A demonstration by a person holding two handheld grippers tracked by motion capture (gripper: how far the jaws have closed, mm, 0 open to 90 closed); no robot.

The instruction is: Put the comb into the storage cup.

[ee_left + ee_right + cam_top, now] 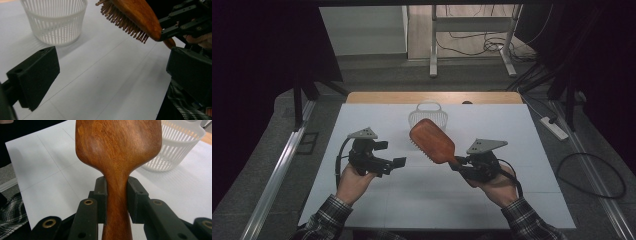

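Right gripper [460,163]: jaws clamped on the handle of the wooden hairbrush [432,140], pads pressing either side of its neck. The brush is held off the table, head angled up and away, bristles facing down. Left gripper [394,162]: jaws apart, nothing between them. A white slotted basket [428,116] stands beyond the brush head, apart from it, on the white table [512,135].
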